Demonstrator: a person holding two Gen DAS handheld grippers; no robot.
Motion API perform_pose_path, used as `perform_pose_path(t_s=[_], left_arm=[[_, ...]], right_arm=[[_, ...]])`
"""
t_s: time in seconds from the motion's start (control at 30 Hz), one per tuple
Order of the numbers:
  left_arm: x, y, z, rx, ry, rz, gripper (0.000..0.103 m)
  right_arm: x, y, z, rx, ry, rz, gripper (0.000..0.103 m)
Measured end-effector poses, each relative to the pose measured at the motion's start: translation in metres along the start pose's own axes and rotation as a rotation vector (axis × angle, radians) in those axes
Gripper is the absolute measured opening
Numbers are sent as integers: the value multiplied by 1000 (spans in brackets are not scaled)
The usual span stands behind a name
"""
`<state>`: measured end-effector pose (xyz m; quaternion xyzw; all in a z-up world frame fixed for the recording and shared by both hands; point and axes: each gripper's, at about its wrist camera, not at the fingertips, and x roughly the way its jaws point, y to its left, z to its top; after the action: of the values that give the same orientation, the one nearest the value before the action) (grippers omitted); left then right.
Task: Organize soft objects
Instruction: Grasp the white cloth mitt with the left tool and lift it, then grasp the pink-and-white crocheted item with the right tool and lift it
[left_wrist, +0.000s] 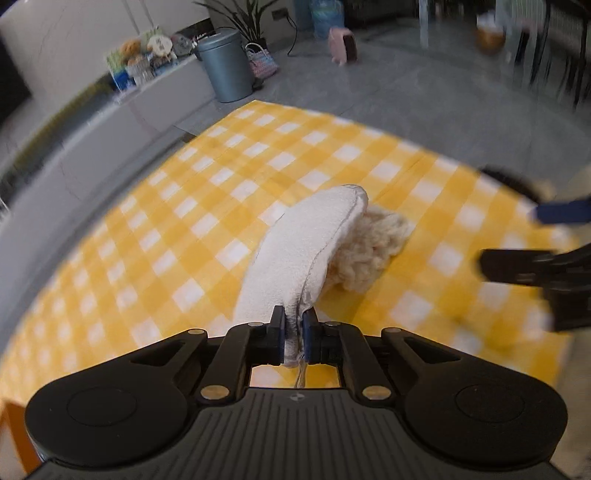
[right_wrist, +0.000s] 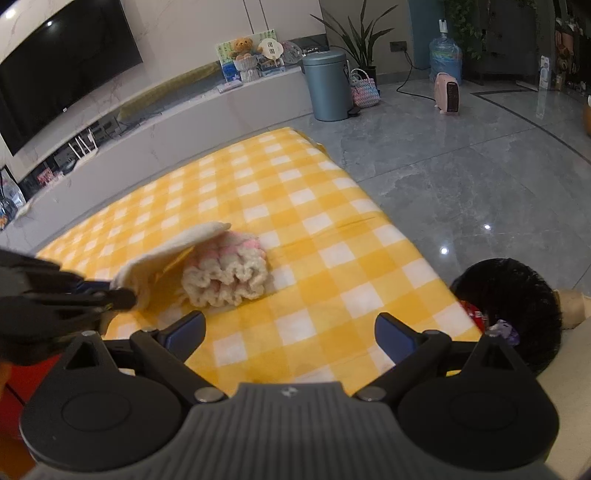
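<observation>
Cream terry cloth (left_wrist: 295, 254), stitched edge, beside ruffled pink-and-cream knit (right_wrist: 225, 275).

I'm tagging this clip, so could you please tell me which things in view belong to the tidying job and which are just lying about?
Part of the job:
- white cloth, pinched in the left gripper
- knitted bundle on the checked cloth
- right gripper, open

Just lying about:
- grey bin
- pink heater
- water bottle
- teddy bear

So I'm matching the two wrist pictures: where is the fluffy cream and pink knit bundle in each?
Left wrist: knit bundle at centre, half hidden behind the white cloth.
Right wrist: knit bundle left of centre, beside that cloth.
Shared landmark: grey bin.
</observation>
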<state>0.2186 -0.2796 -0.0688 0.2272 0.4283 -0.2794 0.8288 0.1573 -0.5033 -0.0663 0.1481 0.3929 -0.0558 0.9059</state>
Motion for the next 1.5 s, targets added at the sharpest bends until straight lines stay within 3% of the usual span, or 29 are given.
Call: perform_pose_path(t_s=[0.17, 0.23, 0.37, 0.53, 0.77, 0.87, 0.93, 0.97, 1.1, 1.2, 1.33, 1.43, 1.5], left_arm=[[-14, 46, -23, -245, -25, -214, 10], [-18, 60, -31, -295, -57, -251, 10], [-21, 72, -44, -309, -104, -243, 10], [-28, 71, -49, -278, -169, -252, 10], [-32, 68, -54, -245, -184, -232, 10], [-31, 67, -55, -232, -184, -225, 10], [-31, 66, -55, -232, -185, -215, 10], [-31, 65, -56, -233, -187, -212, 10], [-38, 62, -59, -225, -212, -202, 10], [-55, 52, -60, -205, -246, -198, 10], [-78, 28, -61, -149, -235, -209, 10], [-86, 7, -64, -128, -187, -225, 10], [-86, -4, -70, -124, -142, -245, 10]], right_arm=[[12, 11, -4, 32, -58, 50, 99], [18, 16, -5, 42, -96, 51, 99], [35, 26, -6, 42, -140, 59, 100], [60, 55, -2, -122, -206, 64, 100], [99, 70, -4, -259, -159, -100, 100], [103, 63, 1, -238, -135, -53, 98], [103, 59, 3, -227, -104, 0, 73], [103, 58, 3, -225, -89, 13, 71], [92, 52, 4, -149, -69, 46, 40], [71, 57, 5, -205, -40, 78, 28], [44, 51, -1, -176, 139, 15, 27], [21, 50, -12, -221, 192, 33, 29], [8, 50, -25, -291, 195, 3, 51]])
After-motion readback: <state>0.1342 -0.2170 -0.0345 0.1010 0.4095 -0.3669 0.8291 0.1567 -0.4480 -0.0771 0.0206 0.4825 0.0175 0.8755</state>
